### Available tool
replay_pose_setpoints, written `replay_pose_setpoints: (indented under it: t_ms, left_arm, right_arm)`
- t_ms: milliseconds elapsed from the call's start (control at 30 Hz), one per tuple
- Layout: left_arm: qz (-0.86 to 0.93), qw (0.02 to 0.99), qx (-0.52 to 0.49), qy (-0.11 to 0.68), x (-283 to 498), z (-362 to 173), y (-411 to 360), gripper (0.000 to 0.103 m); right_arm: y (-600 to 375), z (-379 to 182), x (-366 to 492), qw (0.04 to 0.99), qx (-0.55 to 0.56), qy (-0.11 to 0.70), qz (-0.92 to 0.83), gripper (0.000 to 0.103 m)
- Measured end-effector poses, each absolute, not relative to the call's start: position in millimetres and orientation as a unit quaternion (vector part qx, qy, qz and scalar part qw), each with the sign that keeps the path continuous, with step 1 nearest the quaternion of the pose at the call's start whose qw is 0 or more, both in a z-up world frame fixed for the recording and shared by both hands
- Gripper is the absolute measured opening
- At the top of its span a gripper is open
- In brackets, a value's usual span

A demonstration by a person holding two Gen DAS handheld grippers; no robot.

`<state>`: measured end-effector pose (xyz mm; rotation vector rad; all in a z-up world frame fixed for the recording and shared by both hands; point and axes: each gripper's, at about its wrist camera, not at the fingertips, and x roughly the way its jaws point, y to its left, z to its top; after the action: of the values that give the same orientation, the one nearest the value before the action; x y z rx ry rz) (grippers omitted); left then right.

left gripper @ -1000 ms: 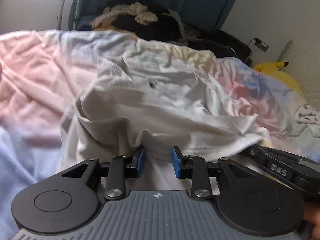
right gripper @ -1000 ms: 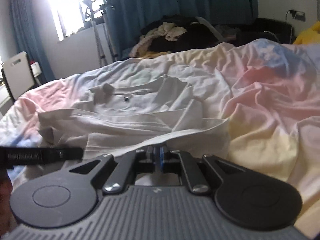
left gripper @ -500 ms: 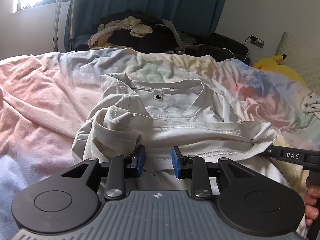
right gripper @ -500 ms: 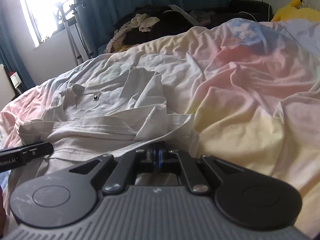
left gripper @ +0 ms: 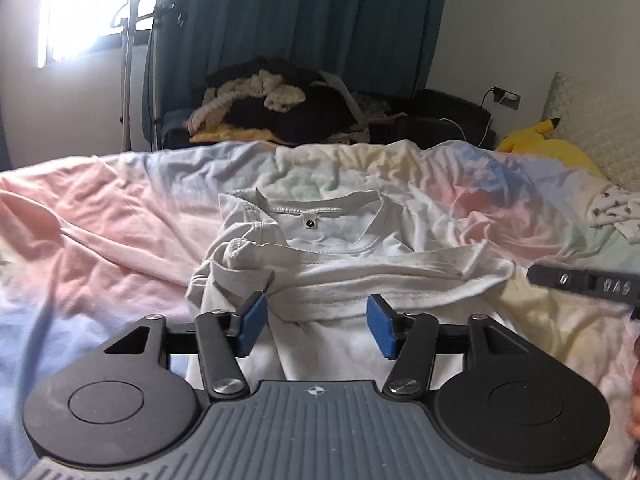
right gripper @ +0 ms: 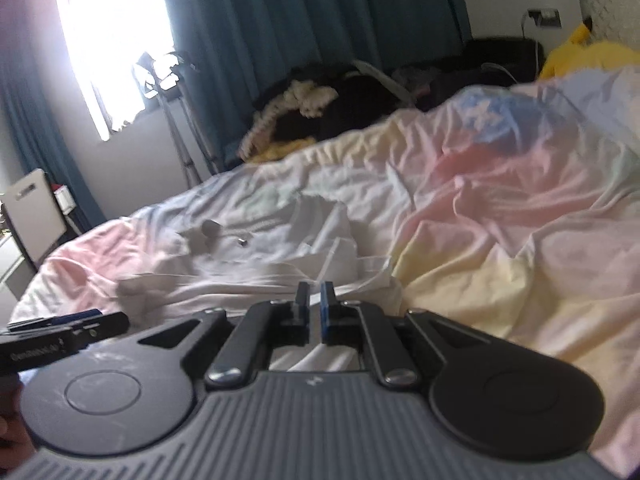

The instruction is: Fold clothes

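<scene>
Where spread across bed with pastel pink, yellow and blue rumpled sheet (left gripper: 100, 216): white cotton T-shirt (left gripper: 344, 248), partly folded, collar and small dark neck tag facing up, lower hem doubled over chest. Left gripper (left gripper: 316, 322): blue-padded jaws wide apart, just above near hem, gripping nothing. Right gripper (right gripper: 315, 300): jaws nearly together, narrow gap, nothing visibly between them; poised at shirt's right edge. Behind bed: heap of dark and cream clothing (left gripper: 276, 108), teal curtains (left gripper: 300, 20). Far right: yellow plush toy (left gripper: 544, 144).

Each gripper (left gripper: 316, 324) (right gripper: 315, 304) is black with blue pads, silver screws, ribbed grey base.
</scene>
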<state>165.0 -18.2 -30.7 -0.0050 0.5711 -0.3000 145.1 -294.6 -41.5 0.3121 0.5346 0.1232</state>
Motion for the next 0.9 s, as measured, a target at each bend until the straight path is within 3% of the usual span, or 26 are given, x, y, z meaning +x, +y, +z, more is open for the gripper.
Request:
replay_pose_setpoints:
  t_ms: [100,467,633,900]
  left_arm:
    - [-0.148,0.952,0.010,0.268,139.5,-20.3,-15.7,0.071]
    - [-0.152,0.963,0.040,0.219,59.8,4.5,-8.6,0.079]
    - [-0.151,0.960,0.019,0.235,47.0,-2.5,0.7,0.080]
    - [-0.166,0.953,-0.009,0.253,45.3,-4.2,3.3,0.081]
  right_arm:
    - [-292.7,-26.9,120.8,0.955,0.144,0.248,0.072,0.009]
    - [-276.1,-4.3,42.7,0.963,0.141,0.205,0.105,0.010]
    - [-273.0,-0.5,27.4,0.969,0.125,0.188,0.098,0.026]
    - [-271.6,-4.0,18.0,0.970,0.118,0.188,0.102,0.037]
